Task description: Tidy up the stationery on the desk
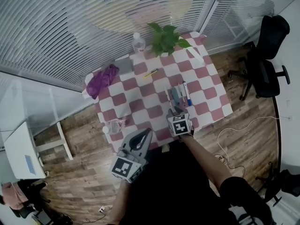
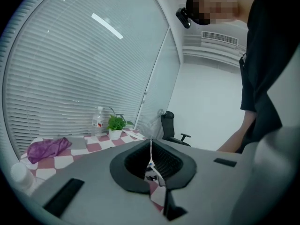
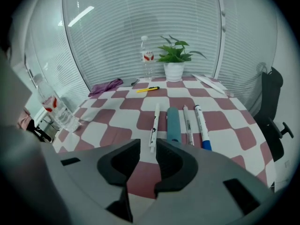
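Lined up side by side on the checked tablecloth [image 3: 117, 116] are a white pen [image 3: 153, 124], a teal pen case [image 3: 173, 124], a thin white pen [image 3: 187, 123] and a blue-ended marker [image 3: 202, 125]. The row shows at the cloth's near middle in the head view, around the teal pen case [image 1: 175, 96]. My right gripper [image 3: 148, 145] hangs just short of the white pen's near end, open, with nothing between its fingers. A yellow pen [image 3: 147, 89] lies alone farther back. My left gripper [image 2: 151, 159] is shut and empty, held off the table's near-left edge [image 1: 146, 134].
A potted plant [image 3: 175, 60] and an upright water bottle [image 3: 147, 59] stand at the far edge. A purple cloth [image 3: 107, 86] lies far left, and a second clear bottle [image 3: 55, 108] near left. A black office chair [image 1: 266, 55] is to the table's right.
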Motion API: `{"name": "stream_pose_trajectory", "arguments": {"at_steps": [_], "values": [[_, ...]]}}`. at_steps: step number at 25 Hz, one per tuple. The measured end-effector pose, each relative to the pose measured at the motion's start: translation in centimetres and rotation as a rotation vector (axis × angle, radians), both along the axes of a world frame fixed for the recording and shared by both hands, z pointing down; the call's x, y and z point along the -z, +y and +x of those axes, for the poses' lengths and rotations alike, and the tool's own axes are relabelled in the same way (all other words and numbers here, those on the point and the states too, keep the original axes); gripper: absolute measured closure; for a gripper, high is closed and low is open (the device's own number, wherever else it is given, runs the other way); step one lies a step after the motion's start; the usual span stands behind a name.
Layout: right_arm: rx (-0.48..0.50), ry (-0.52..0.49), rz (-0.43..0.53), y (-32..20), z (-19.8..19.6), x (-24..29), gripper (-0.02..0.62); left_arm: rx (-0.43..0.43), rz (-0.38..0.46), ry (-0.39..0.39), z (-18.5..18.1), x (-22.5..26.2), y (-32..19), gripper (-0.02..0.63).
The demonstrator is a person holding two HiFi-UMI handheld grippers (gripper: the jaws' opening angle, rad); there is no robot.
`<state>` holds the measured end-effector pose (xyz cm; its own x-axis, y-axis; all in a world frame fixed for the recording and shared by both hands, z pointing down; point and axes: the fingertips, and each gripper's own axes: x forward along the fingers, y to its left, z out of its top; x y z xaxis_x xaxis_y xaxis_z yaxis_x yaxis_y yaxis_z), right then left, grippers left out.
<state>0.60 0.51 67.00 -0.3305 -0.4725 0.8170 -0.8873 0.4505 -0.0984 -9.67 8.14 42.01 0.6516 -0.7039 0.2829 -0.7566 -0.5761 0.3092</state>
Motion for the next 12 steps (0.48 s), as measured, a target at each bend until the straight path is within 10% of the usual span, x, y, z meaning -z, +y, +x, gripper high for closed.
{"name": "stream_pose_trajectory", "arguments": {"at_steps": [12], "values": [[0.020,-0.124,0.083,-1.2,5.4,6.9,0.542,0.043,-0.028,-0.030,3.5,-3.1,-5.7,0.572]]}}
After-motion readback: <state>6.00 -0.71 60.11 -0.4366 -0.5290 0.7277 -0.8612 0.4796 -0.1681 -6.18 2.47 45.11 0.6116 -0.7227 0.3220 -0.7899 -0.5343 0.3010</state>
